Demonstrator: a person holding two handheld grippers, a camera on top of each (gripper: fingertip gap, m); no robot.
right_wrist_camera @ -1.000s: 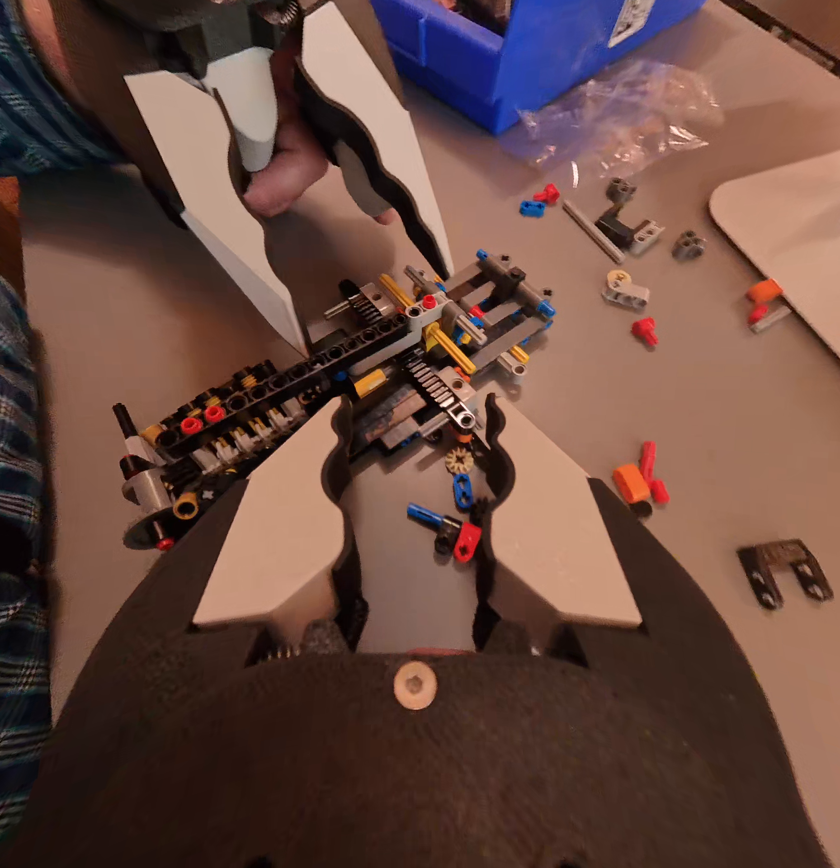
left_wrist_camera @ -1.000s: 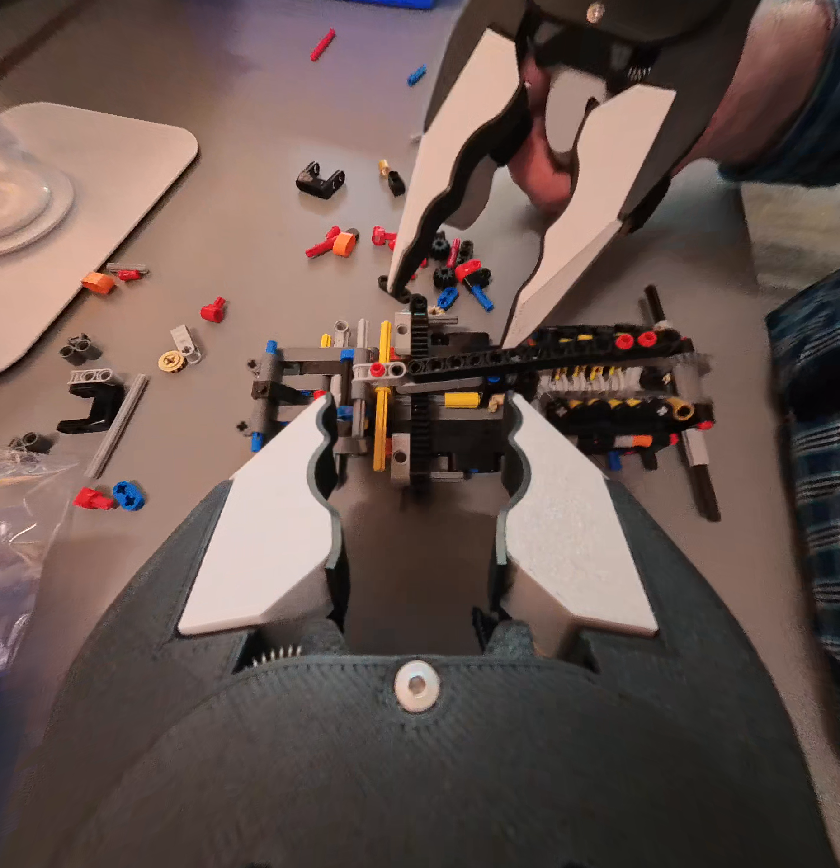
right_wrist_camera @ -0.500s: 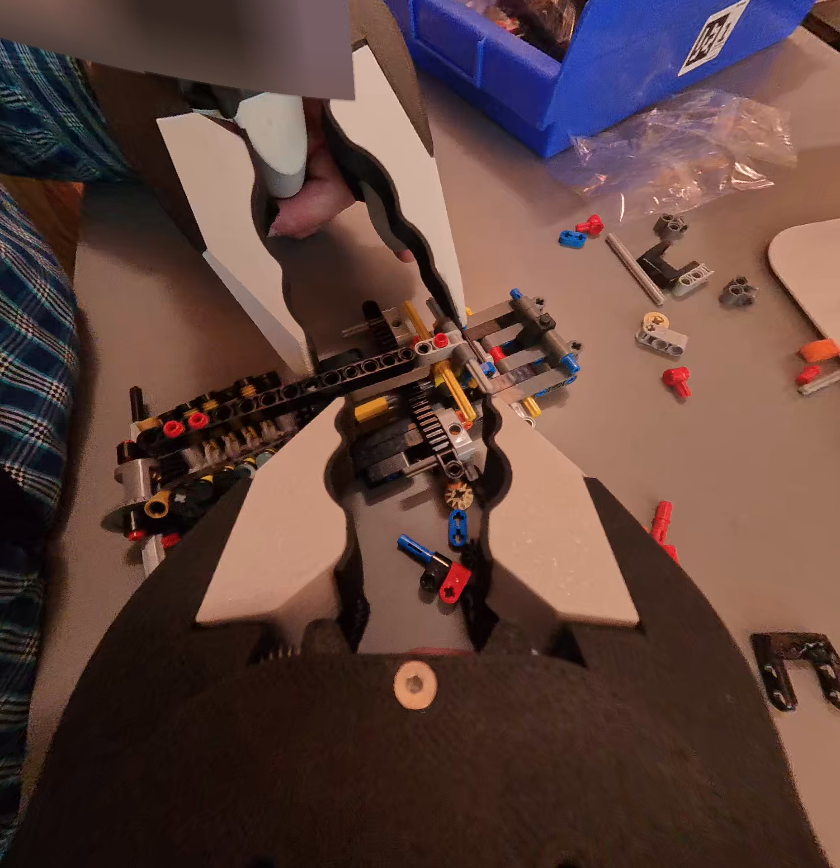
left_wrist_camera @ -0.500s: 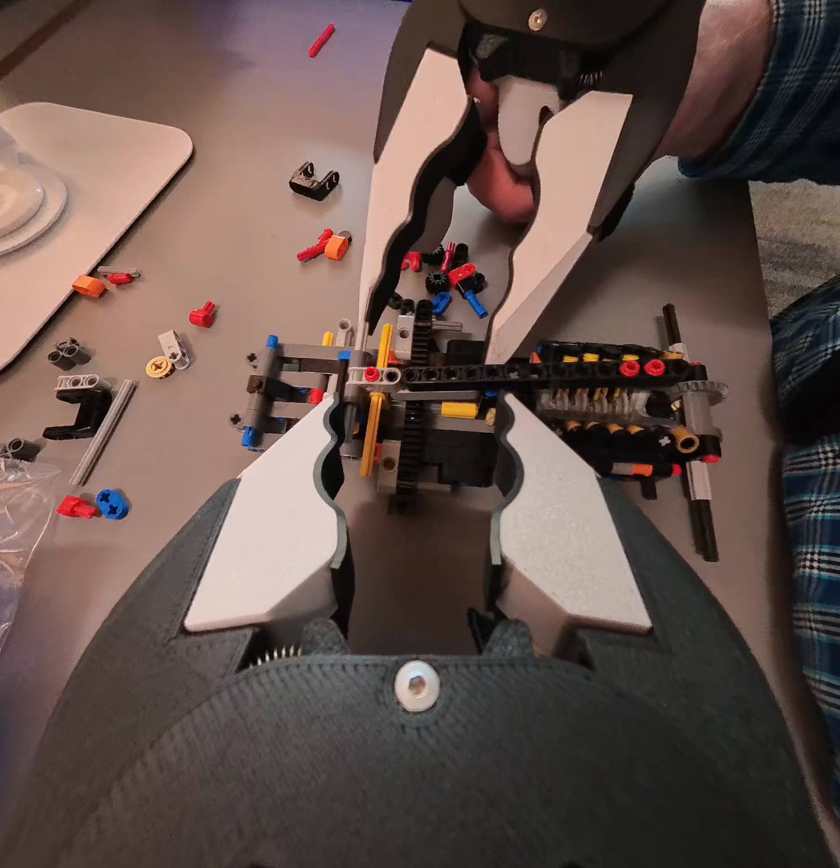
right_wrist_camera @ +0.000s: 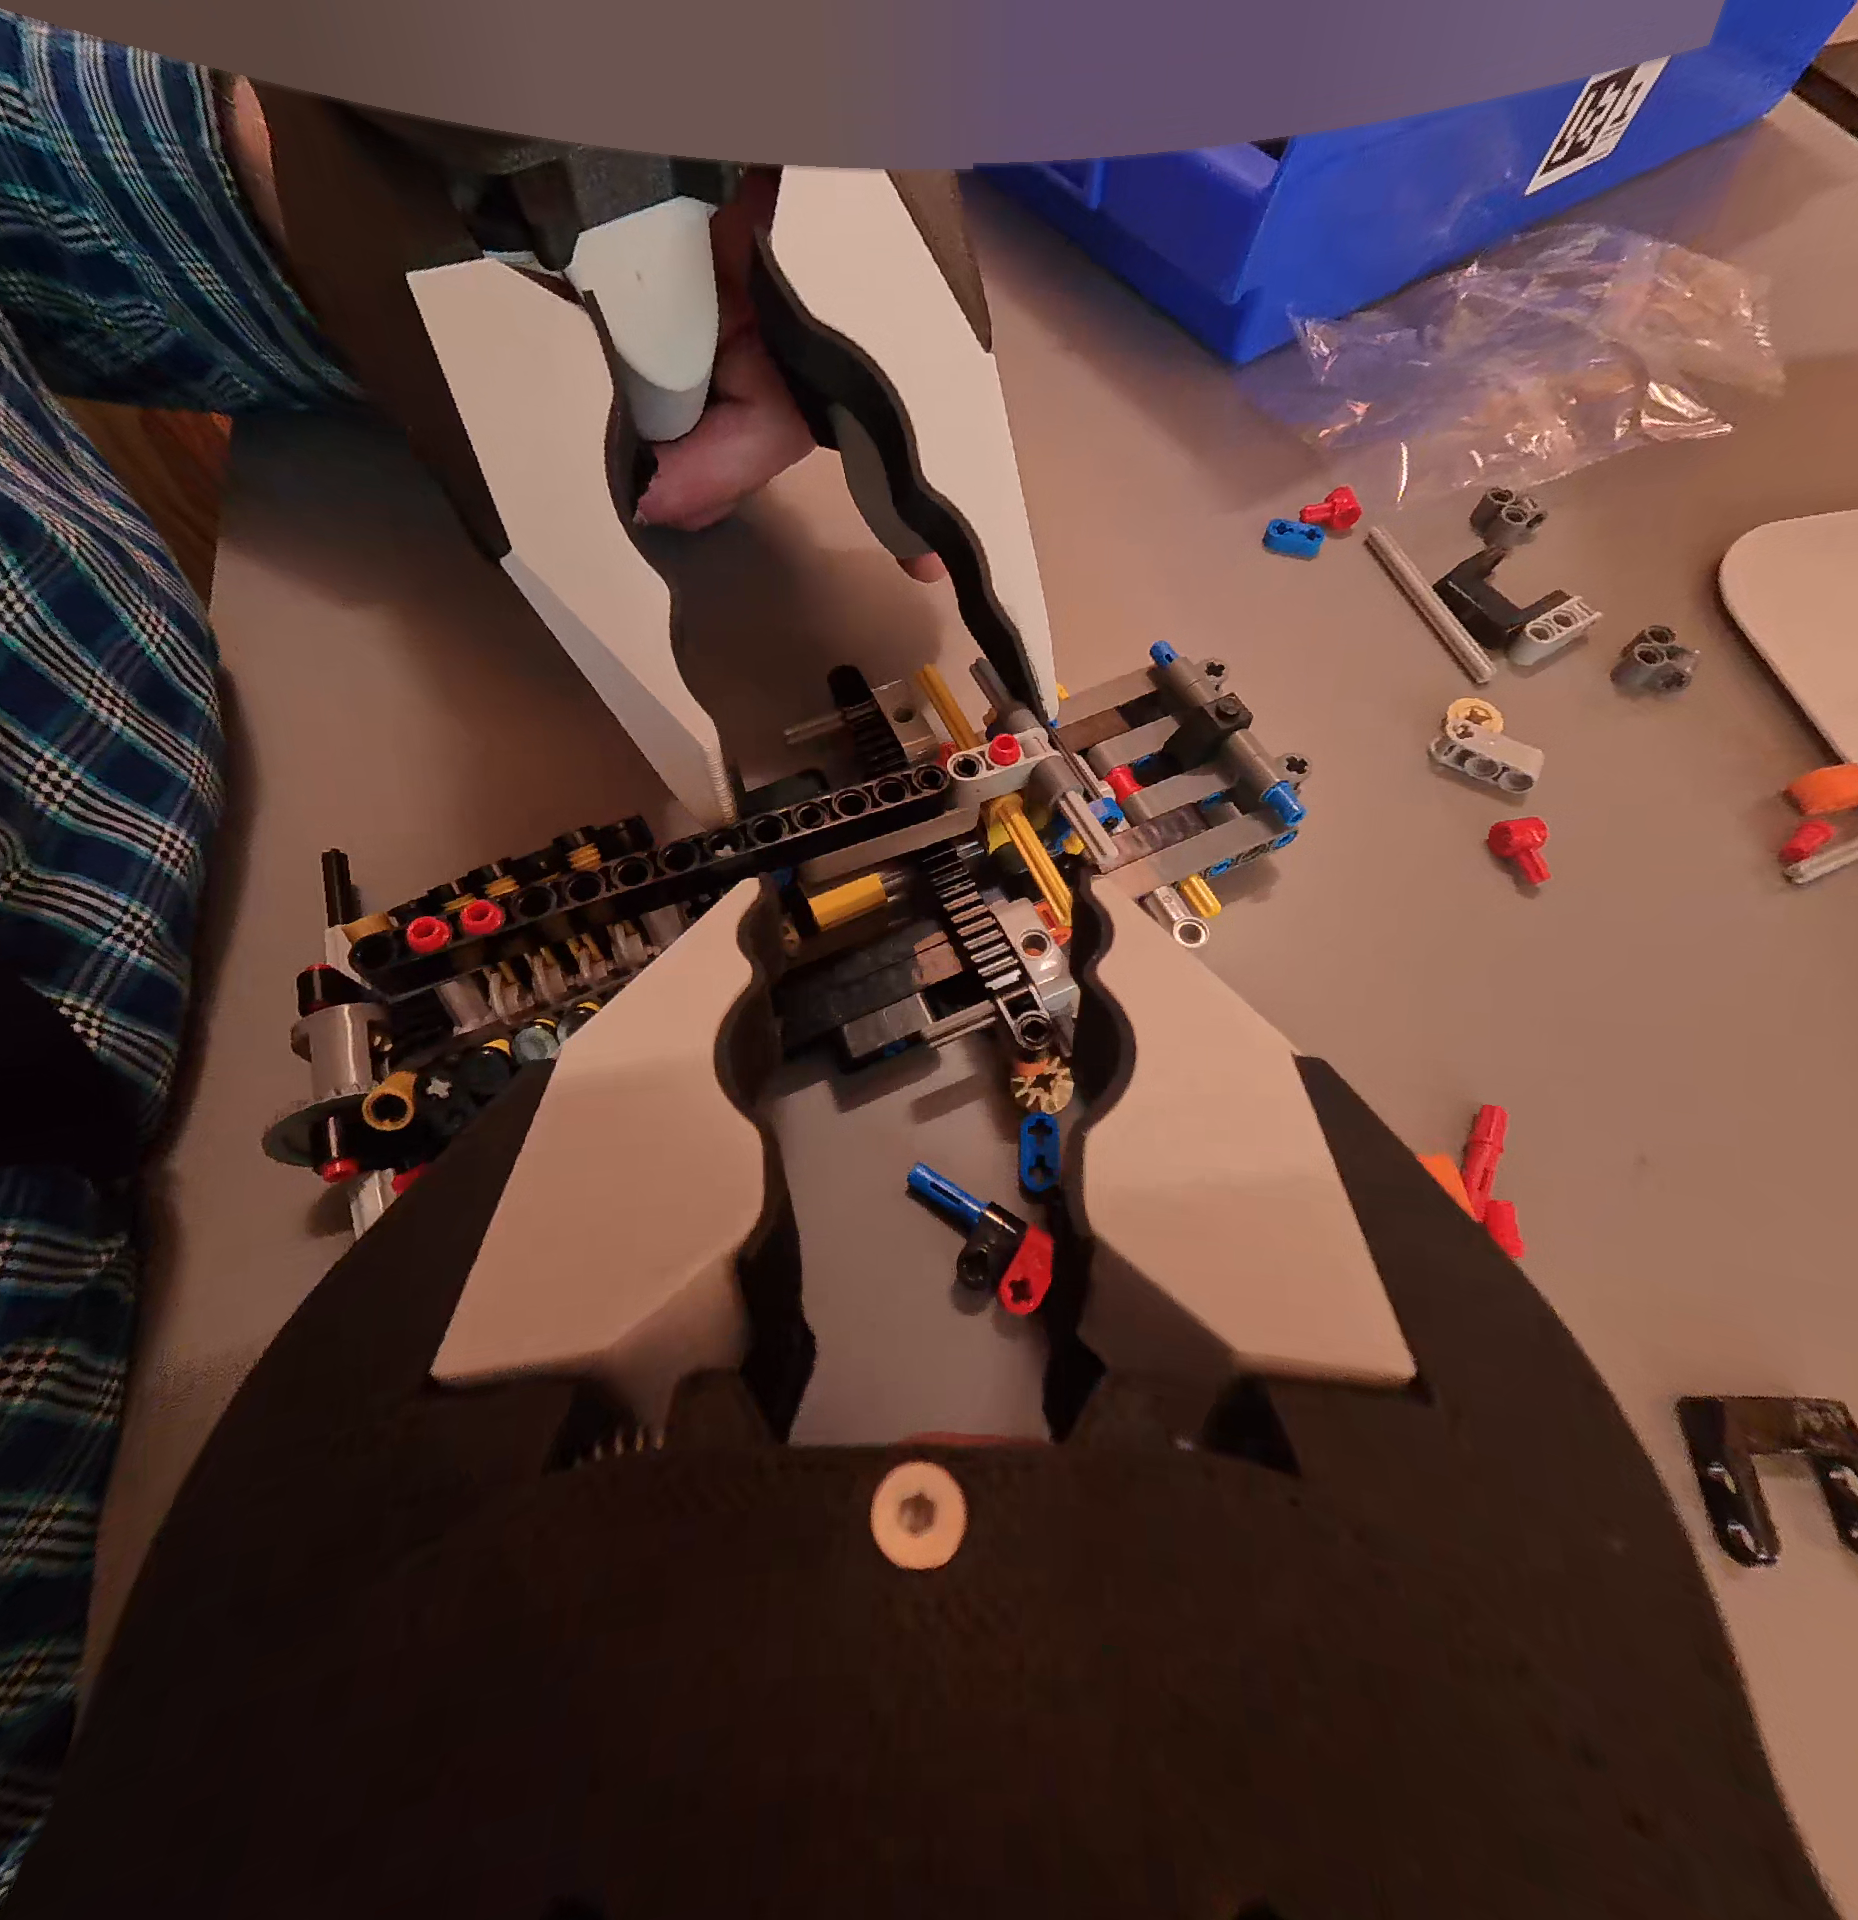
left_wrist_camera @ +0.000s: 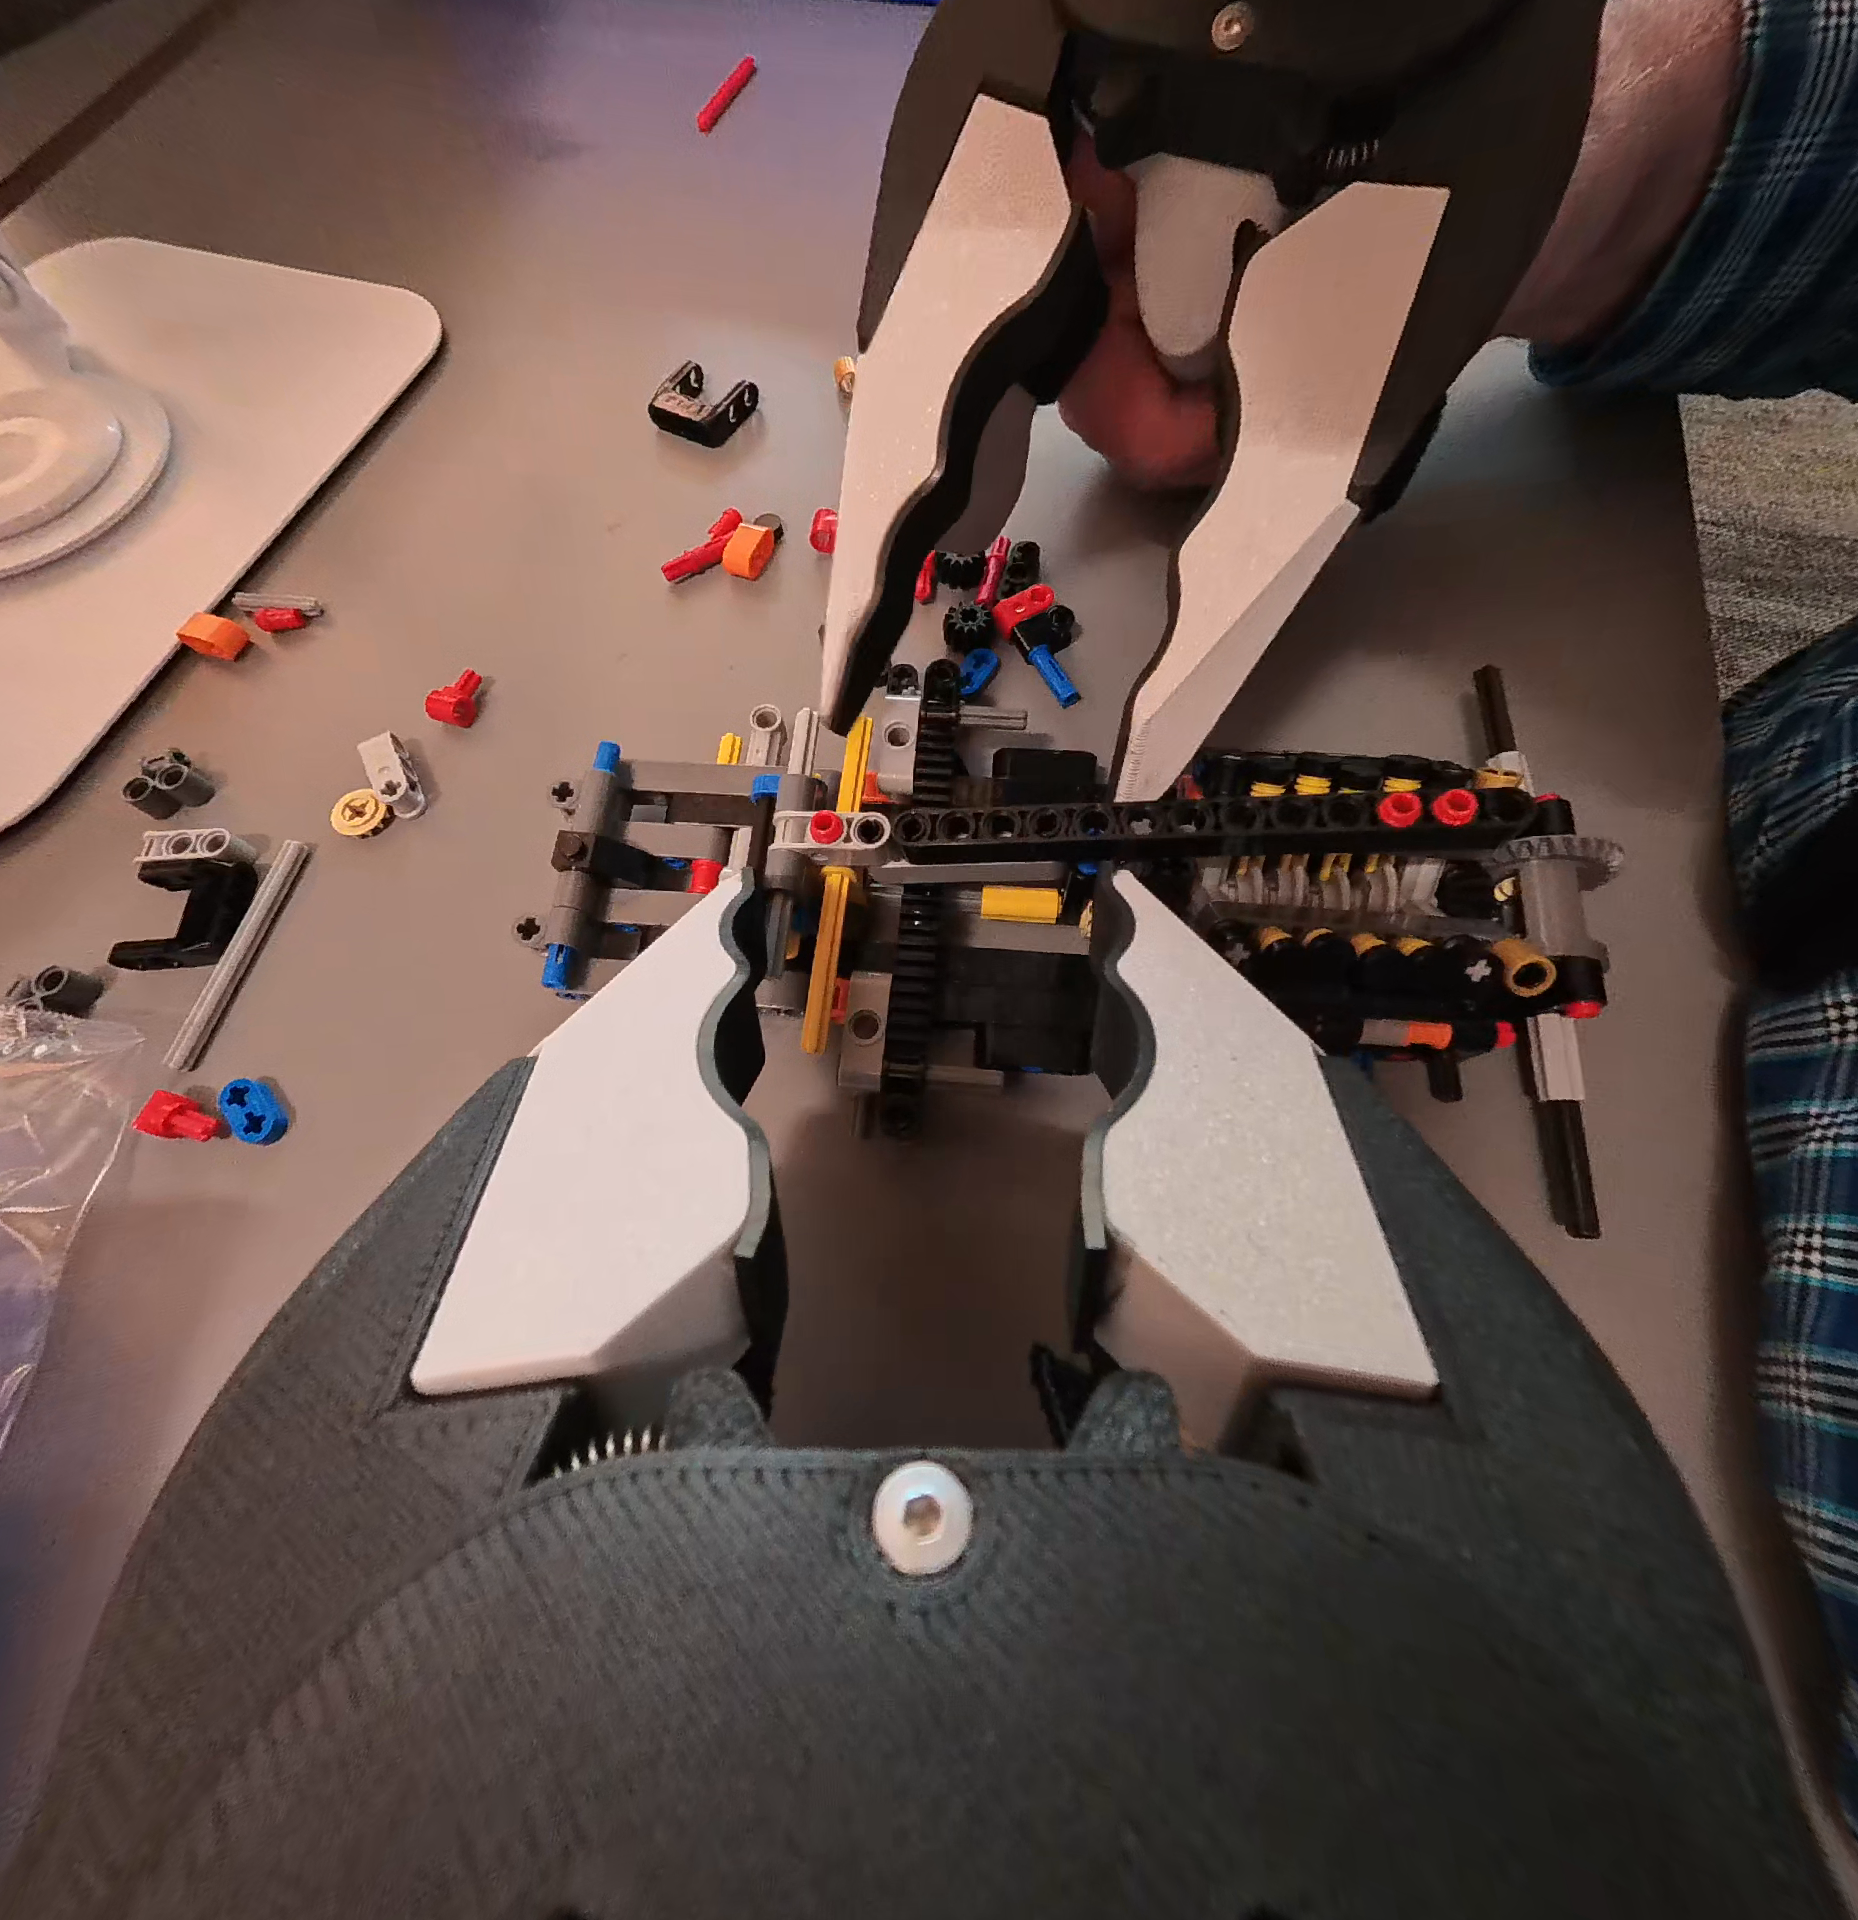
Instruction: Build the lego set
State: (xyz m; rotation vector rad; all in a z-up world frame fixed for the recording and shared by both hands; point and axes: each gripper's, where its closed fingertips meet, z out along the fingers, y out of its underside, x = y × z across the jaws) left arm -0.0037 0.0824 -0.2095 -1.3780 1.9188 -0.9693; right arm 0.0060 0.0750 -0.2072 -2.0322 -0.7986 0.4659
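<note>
Chassis approx half built, centre frame. My left gripper and right gripper both gape wide, straddling it, gripping nothing. Loose pins upper centre unfitted.

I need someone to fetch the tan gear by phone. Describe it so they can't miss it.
Start at the half-built model in the middle of the table. Left of it, toward the white pad, lies a grey beam. The tan gear touches that beam: a small round toothed disc, the only tan piece there.
</note>
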